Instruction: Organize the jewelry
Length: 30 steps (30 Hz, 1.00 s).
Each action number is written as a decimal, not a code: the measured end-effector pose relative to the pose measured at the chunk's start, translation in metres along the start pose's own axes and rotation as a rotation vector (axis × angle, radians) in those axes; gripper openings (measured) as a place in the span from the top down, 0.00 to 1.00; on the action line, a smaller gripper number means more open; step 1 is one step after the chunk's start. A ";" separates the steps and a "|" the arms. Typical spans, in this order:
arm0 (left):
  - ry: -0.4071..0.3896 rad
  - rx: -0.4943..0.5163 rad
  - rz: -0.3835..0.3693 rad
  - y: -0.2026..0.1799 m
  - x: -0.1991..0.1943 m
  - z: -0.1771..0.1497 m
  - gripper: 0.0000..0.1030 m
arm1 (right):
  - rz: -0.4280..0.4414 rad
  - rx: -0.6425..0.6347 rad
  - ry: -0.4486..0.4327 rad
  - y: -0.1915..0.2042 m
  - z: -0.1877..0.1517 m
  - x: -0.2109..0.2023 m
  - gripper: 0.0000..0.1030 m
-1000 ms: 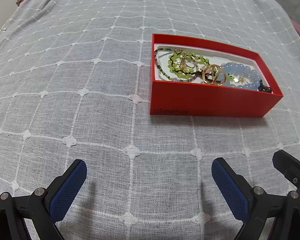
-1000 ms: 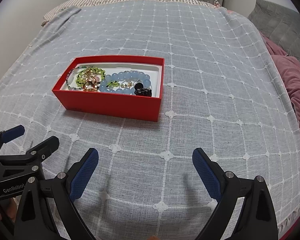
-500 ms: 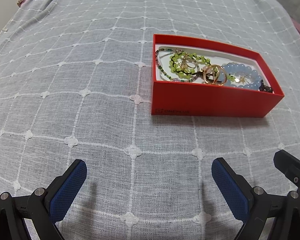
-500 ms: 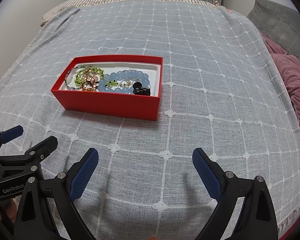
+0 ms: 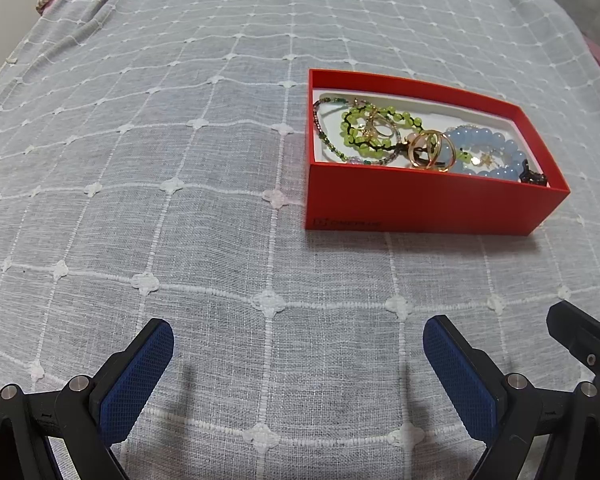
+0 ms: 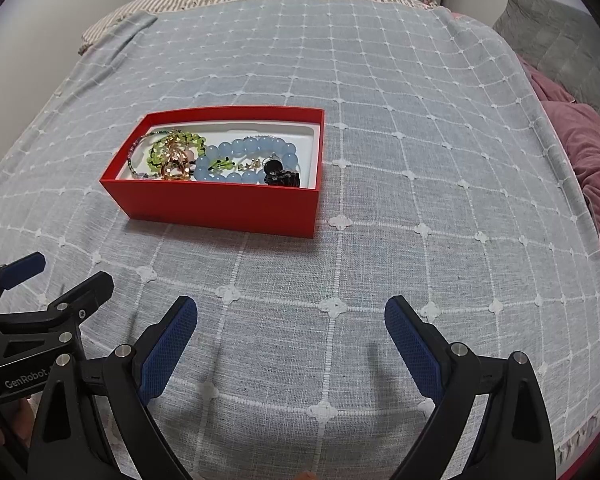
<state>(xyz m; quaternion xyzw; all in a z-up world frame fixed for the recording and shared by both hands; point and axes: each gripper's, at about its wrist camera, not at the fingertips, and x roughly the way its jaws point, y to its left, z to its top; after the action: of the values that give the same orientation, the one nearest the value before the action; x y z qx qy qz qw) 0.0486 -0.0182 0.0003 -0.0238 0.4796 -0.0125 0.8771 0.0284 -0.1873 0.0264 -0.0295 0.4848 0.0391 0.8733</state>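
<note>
A red open box [image 5: 428, 208] [image 6: 228, 206] sits on the grey checked bedspread. It holds a green bead bracelet [image 5: 364, 130] [image 6: 156, 156], gold rings [image 5: 432, 152] [image 6: 176, 166], a pale blue bead bracelet [image 5: 496, 150] [image 6: 252, 160], a thin dark bead chain [image 5: 320, 120] and a black piece [image 5: 534, 177] [image 6: 282, 176]. My left gripper [image 5: 298, 356] is open and empty, low over the cloth in front of the box. My right gripper [image 6: 290, 334] is open and empty, also short of the box. The left gripper shows at the right wrist view's lower left [image 6: 40, 304].
The grey bedspread [image 6: 380, 120] covers the bed. A pink blanket [image 6: 588, 152] and a grey pillow [image 6: 560, 40] lie at the right edge. A striped sheet [image 6: 180, 0] shows at the far end.
Both views have shifted slightly; the box sits a little nearer the frame centre. Both grippers stay open and empty.
</note>
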 end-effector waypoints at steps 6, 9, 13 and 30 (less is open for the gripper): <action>0.002 0.001 0.001 0.000 0.000 0.000 0.01 | 0.000 0.001 0.002 0.000 0.000 0.000 0.06; 0.001 0.001 0.001 0.000 0.000 0.000 0.01 | 0.000 0.003 0.002 -0.001 0.000 0.000 0.06; 0.001 0.000 0.004 0.000 0.000 0.000 0.01 | 0.000 0.003 0.003 -0.001 0.000 0.000 0.06; 0.005 0.007 0.018 0.000 0.001 -0.001 0.01 | -0.004 0.008 0.008 -0.001 -0.003 0.003 0.06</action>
<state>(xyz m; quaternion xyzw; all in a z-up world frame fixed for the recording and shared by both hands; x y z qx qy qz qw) 0.0482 -0.0186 -0.0013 -0.0165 0.4820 -0.0064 0.8760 0.0278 -0.1883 0.0225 -0.0270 0.4882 0.0352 0.8716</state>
